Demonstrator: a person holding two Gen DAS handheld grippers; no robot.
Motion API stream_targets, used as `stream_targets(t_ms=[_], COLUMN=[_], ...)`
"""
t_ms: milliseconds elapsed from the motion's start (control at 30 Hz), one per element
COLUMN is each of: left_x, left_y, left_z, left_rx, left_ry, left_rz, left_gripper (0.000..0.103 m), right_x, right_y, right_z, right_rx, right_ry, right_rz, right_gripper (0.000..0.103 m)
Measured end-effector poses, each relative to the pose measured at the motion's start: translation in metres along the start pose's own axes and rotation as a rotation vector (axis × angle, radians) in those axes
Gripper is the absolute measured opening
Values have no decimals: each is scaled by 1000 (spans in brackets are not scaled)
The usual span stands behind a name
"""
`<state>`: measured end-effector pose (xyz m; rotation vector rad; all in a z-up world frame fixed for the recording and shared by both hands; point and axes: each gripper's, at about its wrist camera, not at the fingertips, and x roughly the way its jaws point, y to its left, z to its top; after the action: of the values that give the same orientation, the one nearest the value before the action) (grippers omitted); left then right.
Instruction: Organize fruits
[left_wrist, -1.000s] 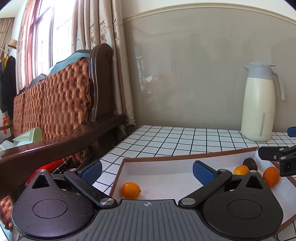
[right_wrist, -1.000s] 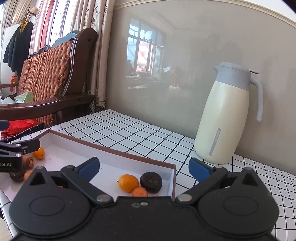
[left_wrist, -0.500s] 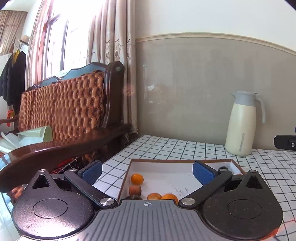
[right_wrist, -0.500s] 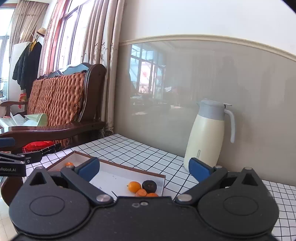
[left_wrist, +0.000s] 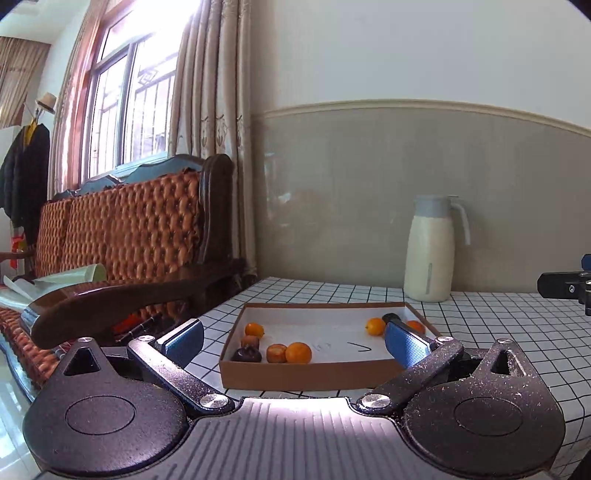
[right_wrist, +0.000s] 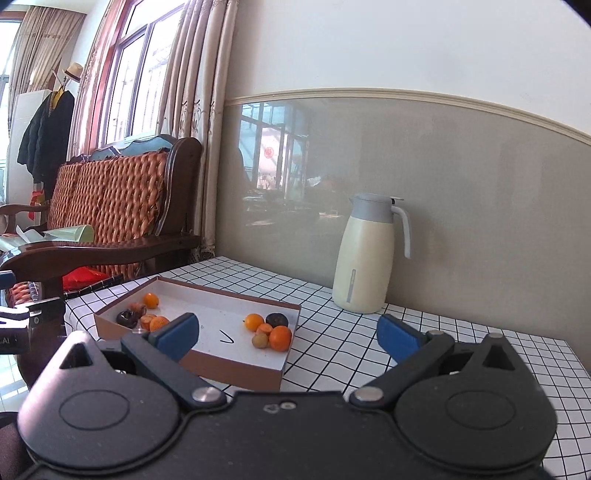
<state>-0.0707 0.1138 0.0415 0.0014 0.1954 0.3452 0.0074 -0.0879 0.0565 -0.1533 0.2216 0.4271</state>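
Note:
A shallow brown cardboard box (left_wrist: 295, 374) (right_wrist: 236, 369) with a white floor sits on the checked tablecloth. Several small orange fruits (left_wrist: 298, 352) and a dark one (left_wrist: 246, 355) lie in its left end. Another group of orange fruits (right_wrist: 280, 338) with a dark fruit (right_wrist: 276, 319) lies in its right end. My left gripper (left_wrist: 293, 341) hangs open in front of and above the box, holding nothing. My right gripper (right_wrist: 288, 332) is open too, empty, back from the box's right end. The left gripper's side (right_wrist: 22, 325) shows at the right wrist view's left edge.
A cream thermos jug (left_wrist: 430, 251) (right_wrist: 364, 258) stands on the table by the grey wall panel. A dark wooden sofa (left_wrist: 122, 266) with an orange woven back sits close to the table's left side. The right gripper's tip (left_wrist: 565, 286) shows at the far right.
Both grippers have pulled back and up from the box, so the whole box and fruit groups now show. Both stay open and empty.

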Motion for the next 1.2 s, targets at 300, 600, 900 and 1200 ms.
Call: stream_targets(t_ms=[300,600,900,1200], left_x=[4,7,4,4], left_y=[-11,-19,-22,-20], left_z=[-12,-17,-16,-16], left_rx=[-41,-16,2,-2], left_ry=[12,29,9,5], left_rz=[-15,-29,-31,-35], left_gripper=[103,103,103,103], right_x=[2,-5,-1,0], right_y=[-11,-20,1,-2], right_z=[-39,-39,-41,-40], right_rx=[37,90,-27,-2], right_ry=[55,-4,15,25], right_rz=[-42,-60,-68,-74], right_gripper=[97,97,97,97])
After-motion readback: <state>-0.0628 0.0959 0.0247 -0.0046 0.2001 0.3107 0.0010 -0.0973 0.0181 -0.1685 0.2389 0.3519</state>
